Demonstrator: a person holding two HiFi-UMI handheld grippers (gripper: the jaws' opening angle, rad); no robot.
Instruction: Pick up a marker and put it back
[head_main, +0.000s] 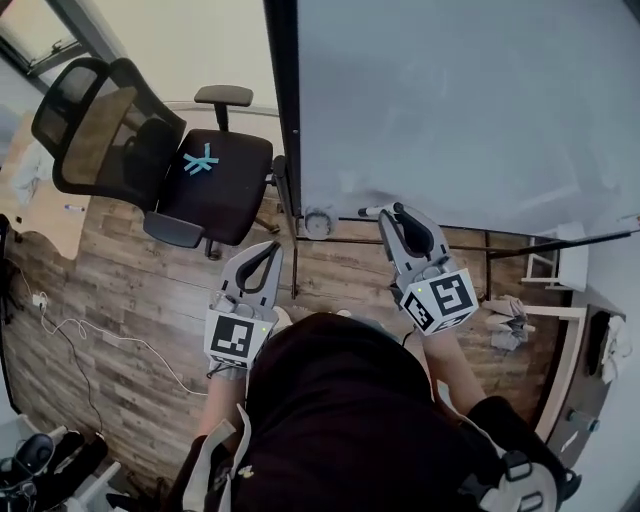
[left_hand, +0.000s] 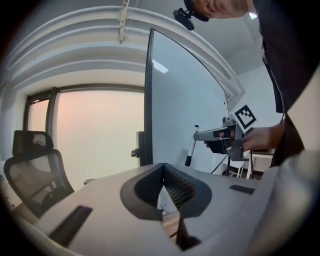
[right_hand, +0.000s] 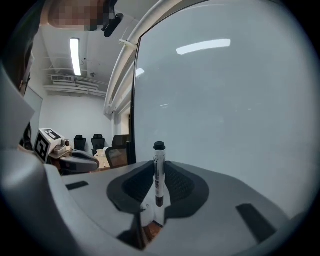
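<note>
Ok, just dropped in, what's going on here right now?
A person stands facing a whiteboard with a gripper in each hand. The right gripper is shut on a marker, holding it upright close to the board and off any surface. The left gripper is shut with nothing in it, held near the board's left edge. The marker has not been put back yet.
</note>
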